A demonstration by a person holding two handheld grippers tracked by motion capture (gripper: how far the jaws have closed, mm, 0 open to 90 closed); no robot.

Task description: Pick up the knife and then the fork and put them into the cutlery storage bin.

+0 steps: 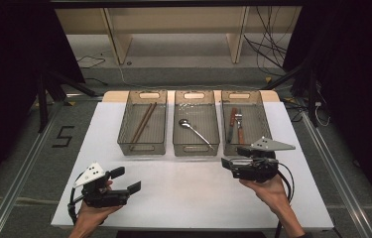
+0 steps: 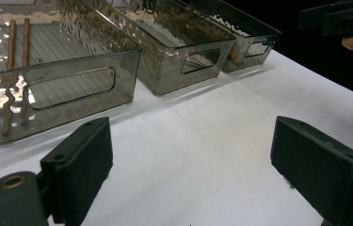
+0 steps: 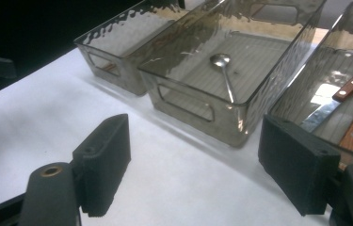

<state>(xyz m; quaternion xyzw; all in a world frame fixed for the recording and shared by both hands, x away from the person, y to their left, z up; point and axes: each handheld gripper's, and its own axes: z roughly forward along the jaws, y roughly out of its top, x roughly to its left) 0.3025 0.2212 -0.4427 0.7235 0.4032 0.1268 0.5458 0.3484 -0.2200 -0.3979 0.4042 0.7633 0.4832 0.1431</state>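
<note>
Three smoky clear bins stand in a row at the far side of the white table (image 1: 188, 193). The left bin (image 1: 143, 147) holds two wooden chopsticks (image 1: 144, 122). A metal spoon (image 1: 195, 131) lies in the middle bin (image 1: 196, 148). In the right bin (image 1: 260, 116) are a wood-handled knife (image 1: 231, 124) and fork (image 1: 240, 128). My left gripper (image 1: 126, 180) rests low at the front left, open, with bare table between its jaws (image 2: 193, 165). My right gripper (image 1: 233, 158) hovers just in front of the right bin, pointing left, open and empty (image 3: 195, 165).
Beyond the table is a grey floor with loose cables (image 1: 268, 47) and a wooden shelf frame (image 1: 173, 29). A "5" (image 1: 63, 136) is marked on the floor at the left. Black stands (image 1: 42, 99) flank the table.
</note>
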